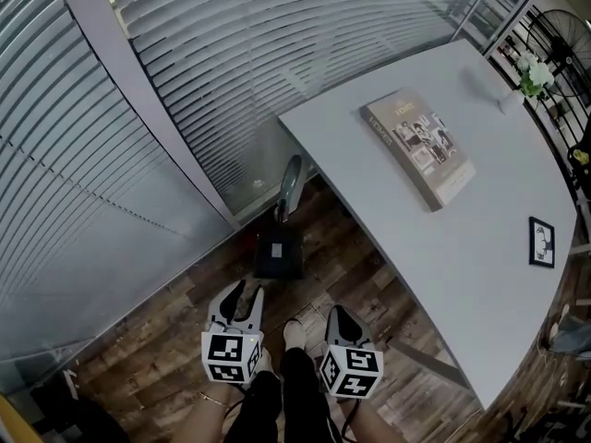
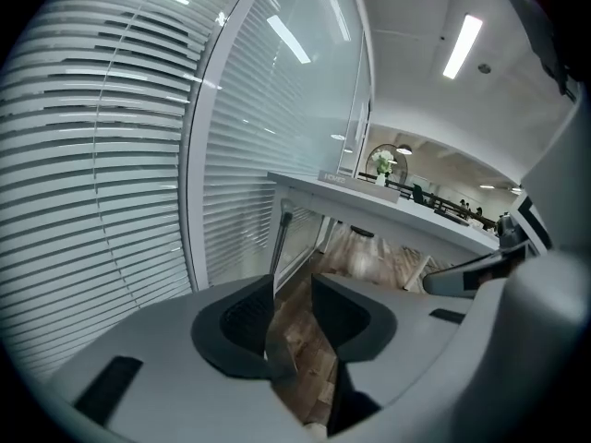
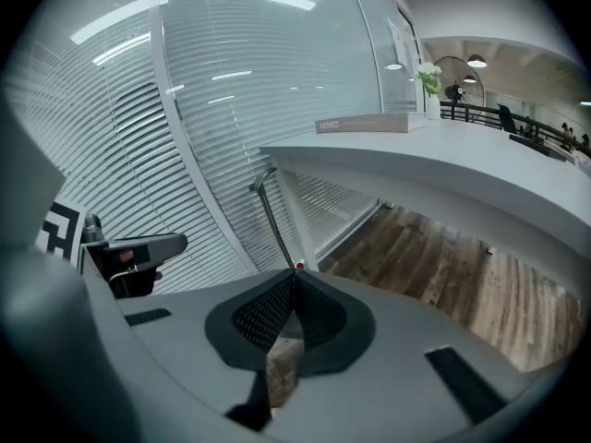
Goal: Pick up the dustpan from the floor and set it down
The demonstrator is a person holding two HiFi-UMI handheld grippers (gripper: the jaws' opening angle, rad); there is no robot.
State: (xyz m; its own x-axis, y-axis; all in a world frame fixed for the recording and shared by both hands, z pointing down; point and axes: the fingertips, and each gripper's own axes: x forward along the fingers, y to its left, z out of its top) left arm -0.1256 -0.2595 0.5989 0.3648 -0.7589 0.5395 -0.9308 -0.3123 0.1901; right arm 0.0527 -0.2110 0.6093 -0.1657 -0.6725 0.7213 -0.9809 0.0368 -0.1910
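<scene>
Dustpan (image 1: 279, 253) sits on the floor (image 1: 157, 344) at centre frame, ungripped — left gripper (image 1: 242, 295) jaws parted, right gripper (image 1: 338, 314) clenched empty — either awaiting pickup or already set down.

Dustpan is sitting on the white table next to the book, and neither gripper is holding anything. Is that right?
Not quite. The dustpan is on the wooden floor by the table's edge, not on the table; the head view shows it. The book does lie on the table, and the left gripper and right gripper are both empty.
</scene>
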